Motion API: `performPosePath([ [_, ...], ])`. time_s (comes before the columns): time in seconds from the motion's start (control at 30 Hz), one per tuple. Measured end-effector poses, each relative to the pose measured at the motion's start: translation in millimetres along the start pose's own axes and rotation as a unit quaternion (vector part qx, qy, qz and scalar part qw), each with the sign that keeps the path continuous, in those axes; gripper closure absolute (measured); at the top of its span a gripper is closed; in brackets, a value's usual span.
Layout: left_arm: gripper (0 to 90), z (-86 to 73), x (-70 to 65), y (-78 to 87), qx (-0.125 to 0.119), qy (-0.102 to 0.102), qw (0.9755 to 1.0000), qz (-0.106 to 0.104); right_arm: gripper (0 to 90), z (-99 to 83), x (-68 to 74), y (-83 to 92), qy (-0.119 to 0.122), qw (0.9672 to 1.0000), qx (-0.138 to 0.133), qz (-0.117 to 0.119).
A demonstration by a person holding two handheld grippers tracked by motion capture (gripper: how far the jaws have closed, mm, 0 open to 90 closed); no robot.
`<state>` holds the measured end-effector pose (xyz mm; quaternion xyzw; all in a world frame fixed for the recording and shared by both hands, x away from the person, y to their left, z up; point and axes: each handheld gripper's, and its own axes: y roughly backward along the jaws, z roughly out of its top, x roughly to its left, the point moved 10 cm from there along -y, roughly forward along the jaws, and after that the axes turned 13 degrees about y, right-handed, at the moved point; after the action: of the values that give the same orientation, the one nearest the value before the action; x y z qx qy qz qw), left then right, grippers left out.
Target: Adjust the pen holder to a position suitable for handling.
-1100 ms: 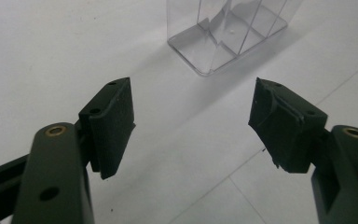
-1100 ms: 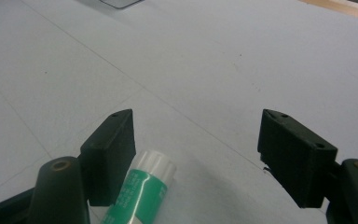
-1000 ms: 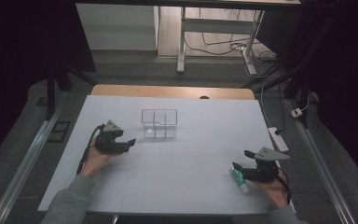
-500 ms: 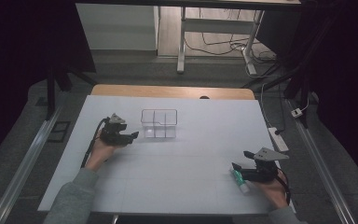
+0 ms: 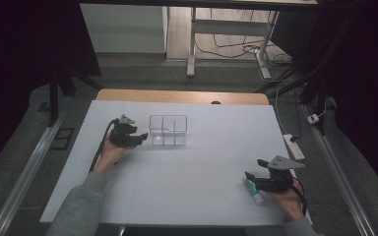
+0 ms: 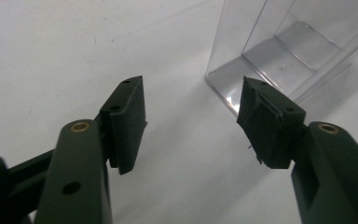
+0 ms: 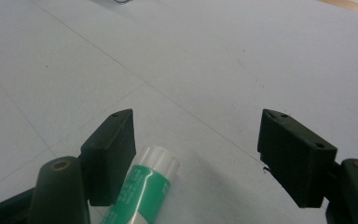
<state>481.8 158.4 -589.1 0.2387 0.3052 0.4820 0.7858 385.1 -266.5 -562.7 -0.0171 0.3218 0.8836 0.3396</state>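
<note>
A clear plastic box (image 5: 168,130) with compartments stands on the white table (image 5: 202,147), left of the middle. My left gripper (image 5: 140,139) lies just left of it and points at its near left corner. In the left gripper view the box (image 6: 279,51) rises just ahead of the right-hand jaw. The left gripper (image 6: 192,84) is open; its jaws have just been closing, with only bare table between them. At the front right, my right gripper (image 5: 251,180) rests open over a white and green tube (image 5: 254,191). That tube (image 7: 144,186) lies beside the left-hand jaw, untouched by the right gripper (image 7: 196,121).
A wooden strip (image 5: 182,96) runs along the table's far edge. Metal rails (image 5: 24,172) flank both sides. A power strip (image 5: 294,146) lies off the right edge. Desk legs and cables (image 5: 236,49) stand on the floor beyond.
My left gripper has moved forward and right, up to the clear box, and its jaws stand narrower. The right gripper and the tube have stayed put.
</note>
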Motion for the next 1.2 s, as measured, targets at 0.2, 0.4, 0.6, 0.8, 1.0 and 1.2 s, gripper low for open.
performPosePath([
  [0.2, 54.1, 1.0, 2.3, -5.5, -0.002, -0.010, 0.9999, 0.006, 27.4, -1.0, 0.4, -0.8, 0.000, 1.0000, 0.004, 0.000],
  [0.4, 76.5, 4.4, 1.0, -8.8, -0.011, -0.012, 0.9999, -0.001, 27.4, -1.6, 0.9, -1.8, 0.001, 1.0000, 0.005, 0.002],
  [0.6, 89.0, 3.3, -6.0, -12.0, -0.004, -0.019, 0.9995, -0.024, 27.4, -2.1, 0.6, -0.8, 0.003, 1.0000, 0.009, -0.001],
  [0.8, 89.0, 4.8, -10.5, -14.5, -0.005, -0.021, 0.9994, -0.029, 27.5, -3.5, 0.7, -1.7, 0.006, 0.9999, 0.012, -0.002],
  [1.0, 88.9, 4.3, -14.8, -19.2, 0.000, -0.022, 0.9992, -0.033, 27.5, -2.9, 1.6, -1.6, 0.006, 0.9999, 0.008, 0.002],
  [1.2, 88.9, 4.7, -15.2, -21.2, 0.001, -0.018, 0.9993, -0.034, 27.5, -2.4, 2.7, -1.3, 0.009, 0.9999, 0.009, 0.002],
])
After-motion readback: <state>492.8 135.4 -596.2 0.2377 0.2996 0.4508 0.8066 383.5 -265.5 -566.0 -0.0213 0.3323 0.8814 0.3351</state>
